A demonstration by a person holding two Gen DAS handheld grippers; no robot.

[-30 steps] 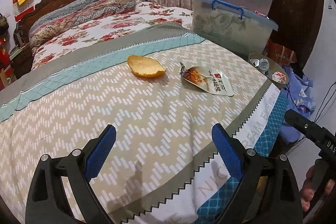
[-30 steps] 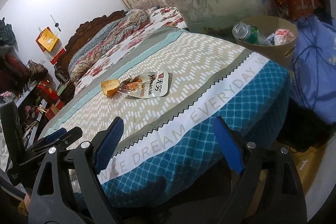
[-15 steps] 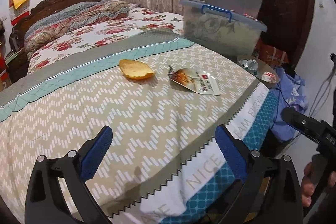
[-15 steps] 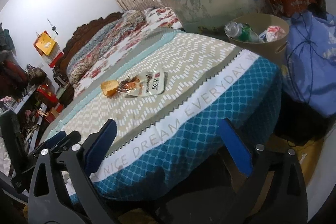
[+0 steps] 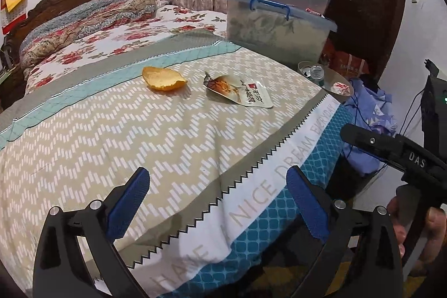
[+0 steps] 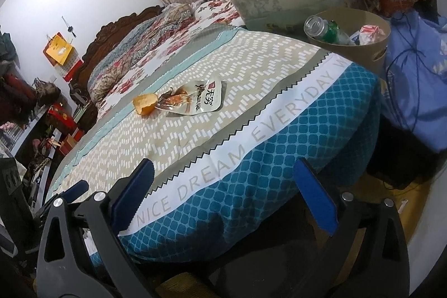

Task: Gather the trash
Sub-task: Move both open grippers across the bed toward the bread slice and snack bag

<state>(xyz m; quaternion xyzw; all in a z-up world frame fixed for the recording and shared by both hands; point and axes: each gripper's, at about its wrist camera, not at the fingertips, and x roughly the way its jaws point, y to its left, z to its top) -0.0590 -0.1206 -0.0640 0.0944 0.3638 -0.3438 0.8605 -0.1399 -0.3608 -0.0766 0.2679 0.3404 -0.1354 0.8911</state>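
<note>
- orange peel (image 5: 163,79): a curved, cup-like piece, pale yellow inside with an orange rim; lies on the zigzag-patterned bedspread (image 5: 117,136), toward its far edge by the light blue band.
- snack wrapper (image 5: 240,91): flat, torn-open foil pouch, white with a red mark, dark lettering and a food picture; lies just beside the peel, nearer the foot corner of the bedspread.
- waste bin (image 6: 374,43): tan, round, standing off the foot corner of the bed; holds a green plastic bottle (image 6: 325,31) and crumpled paper.
- left gripper (image 5: 218,203): blue-padded jaws spread wide, nothing between them; over the near edge of the bedspread, well apart from the trash.
- right gripper (image 6: 223,194): jaws likewise wide and empty; before the blue-checked border.
</note>
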